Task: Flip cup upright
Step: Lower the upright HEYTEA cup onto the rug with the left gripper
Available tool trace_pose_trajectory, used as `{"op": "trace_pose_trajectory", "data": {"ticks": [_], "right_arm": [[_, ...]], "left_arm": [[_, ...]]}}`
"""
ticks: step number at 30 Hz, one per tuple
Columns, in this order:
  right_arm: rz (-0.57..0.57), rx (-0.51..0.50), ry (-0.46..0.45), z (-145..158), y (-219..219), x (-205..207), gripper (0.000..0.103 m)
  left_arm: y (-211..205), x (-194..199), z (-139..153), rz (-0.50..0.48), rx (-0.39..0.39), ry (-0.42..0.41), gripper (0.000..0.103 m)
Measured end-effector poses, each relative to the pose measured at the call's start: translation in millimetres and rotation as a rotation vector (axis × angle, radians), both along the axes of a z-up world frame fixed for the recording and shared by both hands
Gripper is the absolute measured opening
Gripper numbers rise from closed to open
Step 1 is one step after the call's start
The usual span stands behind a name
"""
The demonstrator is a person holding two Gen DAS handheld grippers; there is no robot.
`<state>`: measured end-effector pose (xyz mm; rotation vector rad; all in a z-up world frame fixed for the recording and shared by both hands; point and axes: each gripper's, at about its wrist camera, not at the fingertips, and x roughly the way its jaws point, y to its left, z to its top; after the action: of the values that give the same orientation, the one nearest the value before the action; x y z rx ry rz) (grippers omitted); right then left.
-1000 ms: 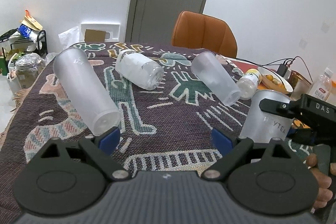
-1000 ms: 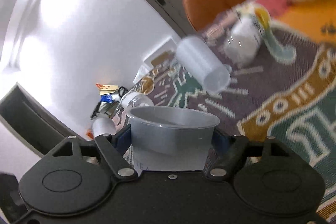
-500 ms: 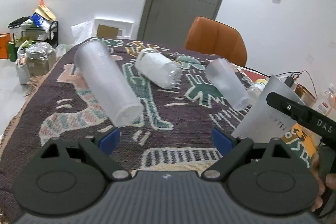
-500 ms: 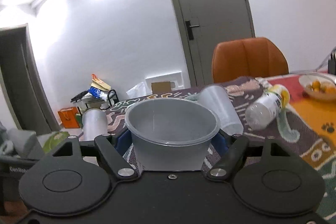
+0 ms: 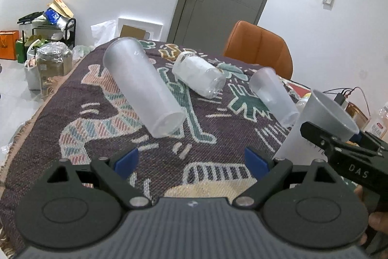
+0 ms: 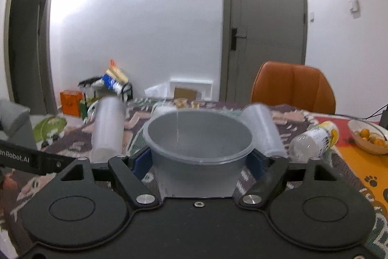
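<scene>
Right gripper (image 6: 198, 162) fingers pinching frosted translucent plastic cup (image 6: 198, 145), mouth up, near right over table (image 5: 97, 113). Left gripper (image 5: 191, 159) fingers spread, idle. I judge next: lower, set base flat, release.

Cup (image 6: 198, 149) in right gripper (image 6: 197, 163) rotated from inverted to mouth-up, right wrist view levelled out

We are in a home's living or dining room: a counter (image 5: 101, 113) under a woven patterned cloth, an orange chair (image 5: 259, 47), a grey interior door (image 6: 264, 26), a fruit bowl (image 6: 366, 137) and a cluttered rack (image 5: 48, 30) against white walls.
</scene>
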<state>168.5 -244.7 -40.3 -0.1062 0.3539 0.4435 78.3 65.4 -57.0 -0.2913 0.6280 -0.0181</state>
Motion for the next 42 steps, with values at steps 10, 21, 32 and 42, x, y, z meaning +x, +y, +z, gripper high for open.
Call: {"op": "trace_pose_trajectory", "data": {"ticks": [10, 21, 32, 42], "right_arm": [[0.023, 0.080, 0.057, 9, -24, -14, 0.103], [0.033, 0.135, 0.139, 14, -61, -30, 0.103], [0.036, 0.159, 0.191, 17, -87, -47, 0.103], [0.044, 0.144, 0.214, 17, -98, -59, 0.103]], "left_arm": [[-11, -7, 6, -0.016, 0.044, -0.010, 0.093], [-43, -19, 22, -0.070, 0.118, -0.065, 0.094], [-65, -35, 30, -0.127, 0.136, -0.066, 0.094], [-69, -51, 26, -0.117, 0.152, -0.044, 0.094]]}}
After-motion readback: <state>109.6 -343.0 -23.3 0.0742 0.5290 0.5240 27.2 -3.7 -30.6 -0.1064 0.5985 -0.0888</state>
